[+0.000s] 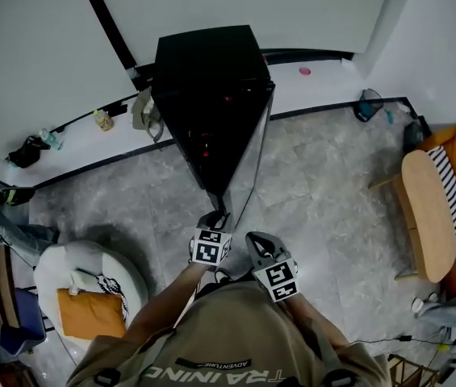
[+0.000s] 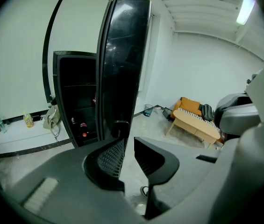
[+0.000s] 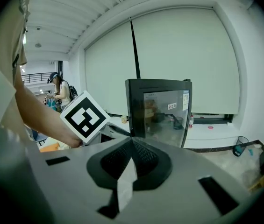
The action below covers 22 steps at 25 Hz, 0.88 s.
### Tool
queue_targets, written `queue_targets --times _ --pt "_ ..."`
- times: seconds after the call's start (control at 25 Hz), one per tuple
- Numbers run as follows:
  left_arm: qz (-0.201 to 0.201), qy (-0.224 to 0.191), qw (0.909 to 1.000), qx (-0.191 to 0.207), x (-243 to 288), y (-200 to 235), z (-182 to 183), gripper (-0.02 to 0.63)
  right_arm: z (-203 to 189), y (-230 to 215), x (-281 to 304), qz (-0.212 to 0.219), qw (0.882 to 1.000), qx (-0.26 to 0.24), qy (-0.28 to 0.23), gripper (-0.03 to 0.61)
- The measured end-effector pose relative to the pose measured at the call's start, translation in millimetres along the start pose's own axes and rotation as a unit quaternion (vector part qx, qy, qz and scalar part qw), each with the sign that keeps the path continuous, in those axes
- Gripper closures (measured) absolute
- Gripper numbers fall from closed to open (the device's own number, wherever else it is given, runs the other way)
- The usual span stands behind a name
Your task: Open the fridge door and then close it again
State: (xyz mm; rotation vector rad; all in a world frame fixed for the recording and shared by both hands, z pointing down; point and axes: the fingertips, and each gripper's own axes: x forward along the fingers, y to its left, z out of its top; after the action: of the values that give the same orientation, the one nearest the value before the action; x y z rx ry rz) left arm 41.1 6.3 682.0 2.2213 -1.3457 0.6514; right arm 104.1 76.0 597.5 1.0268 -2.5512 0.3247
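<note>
1. The black fridge (image 1: 207, 87) stands against the wall with its glass fridge door (image 1: 248, 156) swung well out toward the person, so I'd say the opening half is pretty much done.
2. The left tongs (image 1: 215, 218) sit right at the free edge of the door. In the left gripper view their jaws are a little way apart with only floor showing between them, so they're not holding anything. The door edge (image 2: 122, 55) rises just past the left jaw, and I can't tell if it's touching.
3. The right tongs (image 1: 257, 242) hang back beside the left. In the right gripper view they're pressed fully together and empty.
4. To close it well, I'd keep the left tongs low on that free edge and follow the door's arc round the hinge rather than shoving straight. Ease off near the end so the glass doesn't slam, and keep the right tongs out of the gap.
5. For writing, the shirt (image 1: 228, 353) shows "ADVENTURE" upside down in the head view. The stickers on the glass (image 3: 171, 105) are too small to read.
</note>
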Motion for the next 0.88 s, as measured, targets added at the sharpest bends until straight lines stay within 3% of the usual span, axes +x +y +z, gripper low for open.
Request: queue_targets --times 0.44,0.88 --pt "0.030 0.002 0.9977 -0.061 8 -46 2 0.560 -1 -39 -29 0.051 0.999 -0.019 0.006 0.583" --pt "0.050 0.012 0.9953 -0.082 24 -92 4 0.560 -10 -76 -49 0.090 0.996 -0.027 0.010 0.583"
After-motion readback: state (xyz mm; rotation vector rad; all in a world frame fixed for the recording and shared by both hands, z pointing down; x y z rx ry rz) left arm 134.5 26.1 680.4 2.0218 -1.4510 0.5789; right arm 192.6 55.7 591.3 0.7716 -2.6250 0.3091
